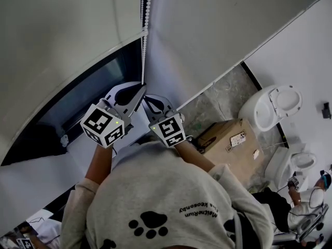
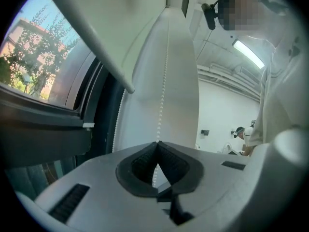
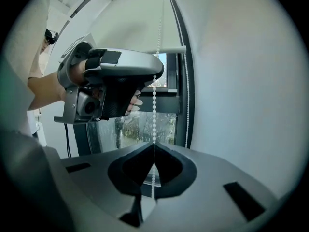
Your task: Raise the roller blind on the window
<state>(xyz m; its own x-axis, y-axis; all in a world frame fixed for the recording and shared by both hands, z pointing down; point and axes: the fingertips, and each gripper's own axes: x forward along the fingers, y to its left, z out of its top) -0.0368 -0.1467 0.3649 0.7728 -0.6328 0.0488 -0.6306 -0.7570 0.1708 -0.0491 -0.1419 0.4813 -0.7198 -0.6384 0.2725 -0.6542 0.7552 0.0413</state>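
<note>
Left gripper (image 2: 157,144), right gripper (image 3: 154,145) clamping bead chain (image 1: 143,45), closed cardboard box (image 1: 228,145)

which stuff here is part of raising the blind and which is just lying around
Part of the job: bead chain, roller blind, window, left gripper and right gripper, both shut on the bead chain.
Just lying about: cardboard box, toilet.

The bead chain (image 3: 154,105) is noted as glossy white plastic, the blind (image 1: 57,30) as matt smooth cloth, the box (image 1: 228,143) as dull cardboard.
</note>
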